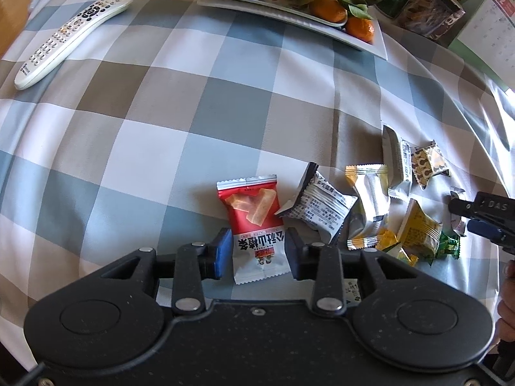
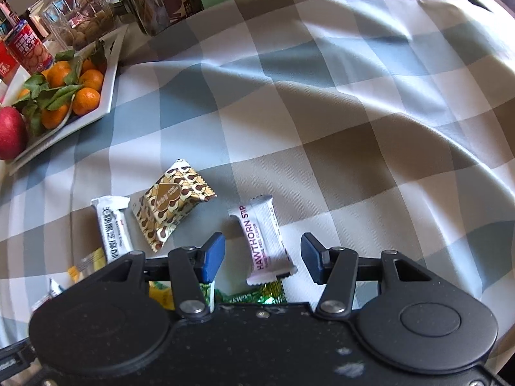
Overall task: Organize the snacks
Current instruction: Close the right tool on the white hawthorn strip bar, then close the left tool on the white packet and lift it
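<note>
A red and white snack packet lies on the checked tablecloth between the fingers of my left gripper, which is open around its lower half. To its right lie a grey packet, yellow packets and a gold patterned one. In the right wrist view my right gripper is open around a white "Hawthorn Strip" packet. The gold patterned packet and a white bar lie to its left. The right gripper's tip also shows in the left wrist view.
A white tray with tangerines and an apple stands at the back. A white remote lies far left. Jars and tins stand behind the tray. A calendar is at the far right.
</note>
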Tool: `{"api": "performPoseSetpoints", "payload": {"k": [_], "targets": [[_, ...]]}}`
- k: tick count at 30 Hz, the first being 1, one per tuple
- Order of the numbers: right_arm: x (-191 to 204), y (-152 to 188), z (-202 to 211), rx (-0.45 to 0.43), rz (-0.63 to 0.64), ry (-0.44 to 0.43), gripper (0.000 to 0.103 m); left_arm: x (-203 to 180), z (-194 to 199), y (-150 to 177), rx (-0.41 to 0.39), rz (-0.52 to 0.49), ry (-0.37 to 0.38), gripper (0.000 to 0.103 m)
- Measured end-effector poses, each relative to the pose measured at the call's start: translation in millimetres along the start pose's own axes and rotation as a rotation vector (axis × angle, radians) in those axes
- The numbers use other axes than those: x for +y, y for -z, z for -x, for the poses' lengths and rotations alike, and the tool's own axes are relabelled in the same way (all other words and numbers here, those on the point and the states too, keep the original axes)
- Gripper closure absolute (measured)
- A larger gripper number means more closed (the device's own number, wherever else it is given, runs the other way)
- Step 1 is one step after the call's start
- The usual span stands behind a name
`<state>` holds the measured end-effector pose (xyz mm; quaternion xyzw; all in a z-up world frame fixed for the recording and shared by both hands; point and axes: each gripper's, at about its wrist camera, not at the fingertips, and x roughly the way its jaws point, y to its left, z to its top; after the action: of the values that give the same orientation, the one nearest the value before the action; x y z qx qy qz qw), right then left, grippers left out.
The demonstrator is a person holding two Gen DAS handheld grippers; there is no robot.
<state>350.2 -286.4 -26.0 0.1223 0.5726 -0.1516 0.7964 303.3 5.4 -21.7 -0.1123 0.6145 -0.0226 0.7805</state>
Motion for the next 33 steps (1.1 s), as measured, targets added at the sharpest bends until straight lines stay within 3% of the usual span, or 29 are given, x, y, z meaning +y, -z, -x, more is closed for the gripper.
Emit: {"api": "performPoseSetpoints", "payload": {"k": [4,10,18,26,33], "targets": [[0,2,-4,0.011,0.027,0.022,0.069,-1,-1,0,-0.007,0.006,-0.009,0.051],[3,5,-1,0.011,0.046,0.025,0.079,-7,-5,1,-0.032,-0.009,-0.04,0.05],[7,8,12,0.001,0.059,0.0,0.079,-11,-9,0,-0.034,0.003,-0.082,0.05],[3,5,19,0.003,0.024,-0.026,0.08,-13,20,-6,-0.144,0.02,-0.01,0.049],[11,8,28,-0.009,0.047,-0.054,0.08,-20,8,-10,-0.098,0.059,0.06,0.049]]}}
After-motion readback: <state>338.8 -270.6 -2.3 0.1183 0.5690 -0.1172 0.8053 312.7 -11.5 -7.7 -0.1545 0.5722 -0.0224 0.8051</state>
